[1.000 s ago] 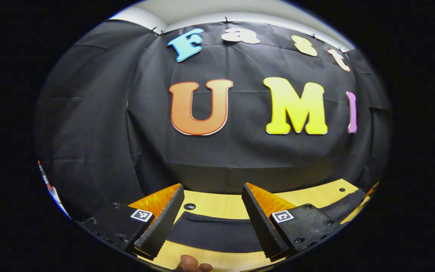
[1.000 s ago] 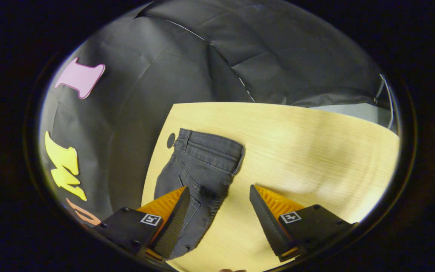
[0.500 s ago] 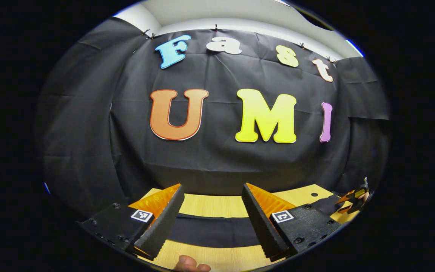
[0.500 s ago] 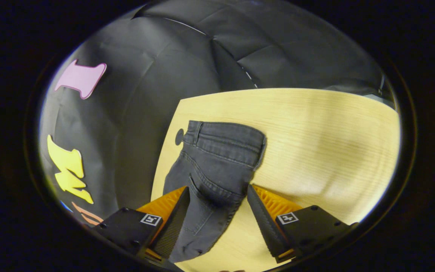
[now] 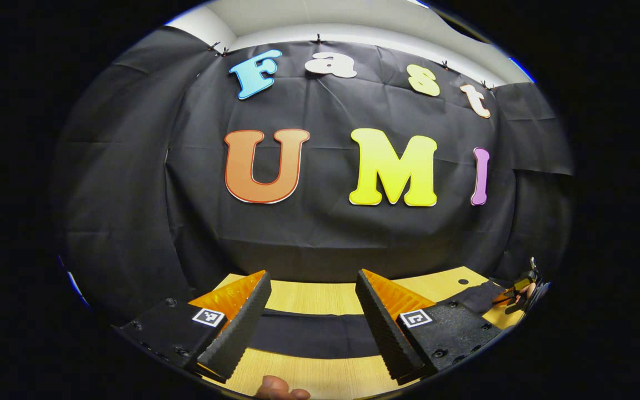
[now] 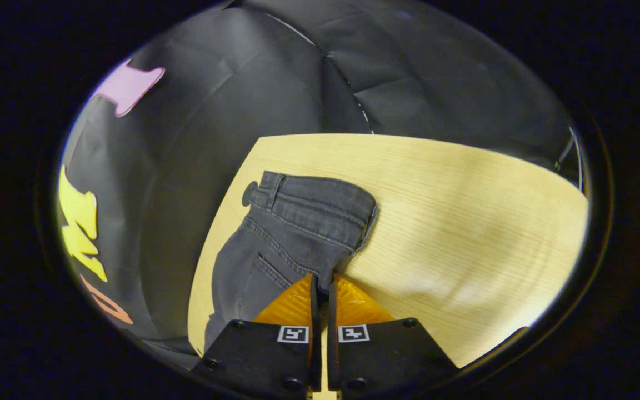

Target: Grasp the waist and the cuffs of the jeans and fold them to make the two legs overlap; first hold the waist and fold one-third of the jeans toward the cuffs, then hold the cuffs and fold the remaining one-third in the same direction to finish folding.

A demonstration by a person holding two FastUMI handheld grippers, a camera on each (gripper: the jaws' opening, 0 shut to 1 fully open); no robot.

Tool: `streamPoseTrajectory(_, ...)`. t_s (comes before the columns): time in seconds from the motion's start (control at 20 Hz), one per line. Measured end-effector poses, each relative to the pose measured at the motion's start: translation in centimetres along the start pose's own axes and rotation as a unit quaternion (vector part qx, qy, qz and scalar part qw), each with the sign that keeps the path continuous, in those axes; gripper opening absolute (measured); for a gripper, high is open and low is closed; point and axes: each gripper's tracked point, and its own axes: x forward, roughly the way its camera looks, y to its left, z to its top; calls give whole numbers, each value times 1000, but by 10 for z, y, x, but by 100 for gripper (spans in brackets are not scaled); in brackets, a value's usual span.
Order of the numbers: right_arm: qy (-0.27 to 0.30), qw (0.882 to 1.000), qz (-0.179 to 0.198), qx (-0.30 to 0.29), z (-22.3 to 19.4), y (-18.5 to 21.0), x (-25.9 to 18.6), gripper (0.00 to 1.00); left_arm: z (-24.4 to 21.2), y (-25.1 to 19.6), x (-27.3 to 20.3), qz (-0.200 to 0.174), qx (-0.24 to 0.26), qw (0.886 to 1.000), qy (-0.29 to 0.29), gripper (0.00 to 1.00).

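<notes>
A light wooden table [image 6: 464, 211] is spreading across the middle and right of your right gripper view, and it is showing again as a curved band along the bottom of your left gripper view [image 5: 309, 297]. On it, dark grey jeans [image 6: 292, 233] are lying flat in the lower centre-left of your right gripper view, with the waistband [image 6: 320, 203] pointing toward the upper middle of the frame and a small dark round hole [image 6: 249, 194] in the tabletop sitting just beside the waistband's left corner. In your left gripper view a dark strip of the jeans [image 5: 311, 336] is running left to right across the bottom, between and behind the fingers. Your right gripper [image 6: 320, 283] is sitting at the bottom centre of its view with its two fingers pressed almost together, pinching the near edge of the jeans just below the waist. Your left gripper [image 5: 311, 328] is hovering at the bottom of its own view with its fingers spread wide, and whether they are touching the cloth you cannot tell. The other gripper [image 5: 523, 289] is showing small at the far lower right of your left gripper view, and a fingertip [image 5: 278, 391] is peeking in at the very bottom edge.
</notes>
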Motion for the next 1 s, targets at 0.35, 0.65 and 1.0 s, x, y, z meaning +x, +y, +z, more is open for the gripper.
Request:
streamPoseTrajectory(0.35,-102,969,29,-225,18,81,-62,0,-2,9,-5,11,1,1000,3,98)
streamPoseTrajectory(0.65,-157,914,80,-366,-2,159,-145,5,-3,16,-12,18,-12,1000,3,99)
streamPoseTrajectory(1.0,-173,839,149,-494,-47,215,-222,0,-5,35,-21,42,-19,999,10,99)
